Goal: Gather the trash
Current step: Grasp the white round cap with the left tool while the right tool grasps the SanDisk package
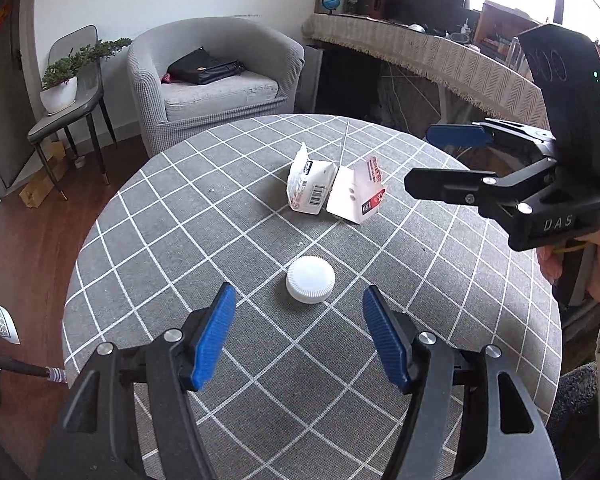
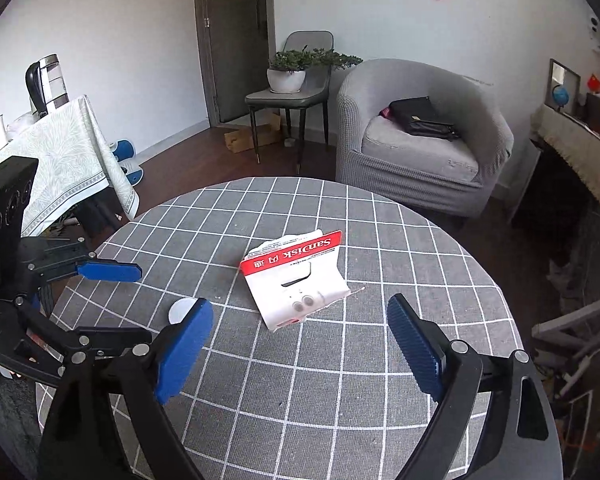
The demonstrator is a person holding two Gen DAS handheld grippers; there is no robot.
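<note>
A torn white and red SanDisk card package [image 1: 336, 192] stands folded open near the middle of the round table [image 1: 180, 216]; it also shows in the right wrist view [image 2: 296, 280]. A white ribbed bottle cap [image 1: 310, 279] lies nearer, just ahead of my left gripper [image 1: 298, 336], which is open and empty above the table. The cap peeks out behind a finger in the right wrist view [image 2: 180, 309]. My right gripper [image 2: 300, 344] is open and empty, hovering short of the package; it shows at the right in the left wrist view [image 1: 436, 160].
The table has a grey checked cloth [image 2: 340, 380]. Behind it stand a grey armchair [image 1: 216, 80] with a black bag [image 1: 206, 66], a chair with a potted plant [image 1: 60, 88], a long cloth-covered desk [image 1: 440, 56] and a side table with a kettle [image 2: 46, 84].
</note>
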